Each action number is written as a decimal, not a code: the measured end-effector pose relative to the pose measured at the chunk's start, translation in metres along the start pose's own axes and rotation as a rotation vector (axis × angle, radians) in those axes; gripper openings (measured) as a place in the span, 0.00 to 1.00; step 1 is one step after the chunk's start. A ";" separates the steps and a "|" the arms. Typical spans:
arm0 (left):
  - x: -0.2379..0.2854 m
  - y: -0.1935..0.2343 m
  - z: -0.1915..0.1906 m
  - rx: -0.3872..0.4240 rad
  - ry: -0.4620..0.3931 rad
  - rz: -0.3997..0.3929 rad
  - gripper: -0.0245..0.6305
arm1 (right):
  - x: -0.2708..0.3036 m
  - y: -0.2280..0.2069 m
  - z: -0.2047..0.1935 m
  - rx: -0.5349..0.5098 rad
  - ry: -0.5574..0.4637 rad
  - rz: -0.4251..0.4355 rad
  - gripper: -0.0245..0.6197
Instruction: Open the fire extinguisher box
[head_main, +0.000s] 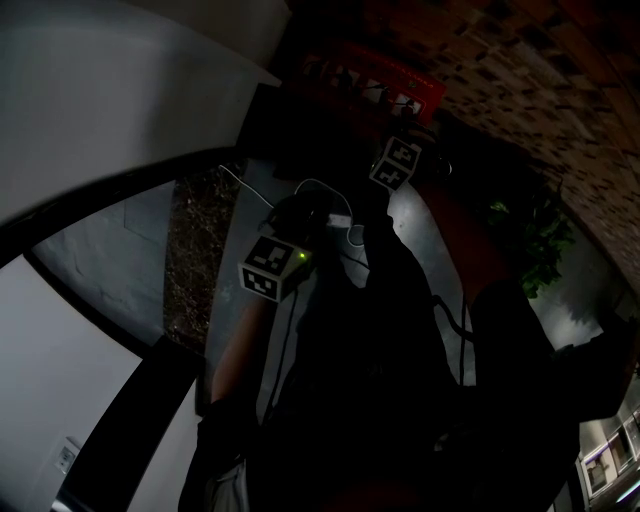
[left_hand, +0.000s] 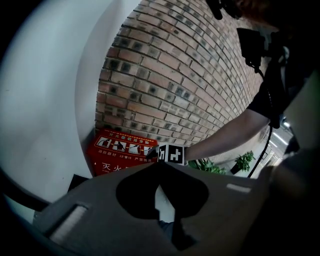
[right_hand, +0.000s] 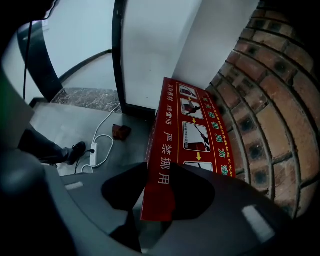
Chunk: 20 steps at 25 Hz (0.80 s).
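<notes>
Red, low on the floor in the far corner: fire extinguisher box (right_hand: 195, 130), backed against brick wall (right_hand: 270, 100), long side running left to right along it. Nearer by far, right gripper (right_hand: 159, 200), hard up at the box, jaws spread wide and straddling the lid's front edge near its right end, not visibly clamped. Well back on the left, left gripper (left_hand: 159, 197), aimed at the box, jaws parted, holding nothing. Likely next: closing on that edge and lifting up, away from the wall.

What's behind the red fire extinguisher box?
A brick wall rises right behind the box, with a white wall at its side. The box hides the brick wall's foot.
</notes>
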<state>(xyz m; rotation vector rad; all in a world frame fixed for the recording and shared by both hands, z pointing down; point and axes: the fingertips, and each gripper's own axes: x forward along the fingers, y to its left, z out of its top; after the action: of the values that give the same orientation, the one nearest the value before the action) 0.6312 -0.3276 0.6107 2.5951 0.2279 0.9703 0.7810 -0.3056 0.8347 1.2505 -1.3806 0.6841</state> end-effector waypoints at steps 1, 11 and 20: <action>0.000 -0.001 0.000 0.002 -0.002 0.001 0.04 | -0.001 0.000 0.000 -0.002 0.000 0.002 0.26; -0.001 -0.003 0.009 0.011 -0.025 0.013 0.04 | -0.015 -0.002 0.000 -0.013 -0.026 0.009 0.23; 0.007 -0.012 0.029 0.048 -0.037 -0.009 0.04 | -0.047 -0.006 0.010 -0.080 -0.071 0.017 0.18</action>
<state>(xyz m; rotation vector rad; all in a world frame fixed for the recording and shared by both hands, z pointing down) 0.6552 -0.3229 0.5897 2.6512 0.2559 0.9238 0.7761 -0.3022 0.7871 1.2107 -1.4640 0.5959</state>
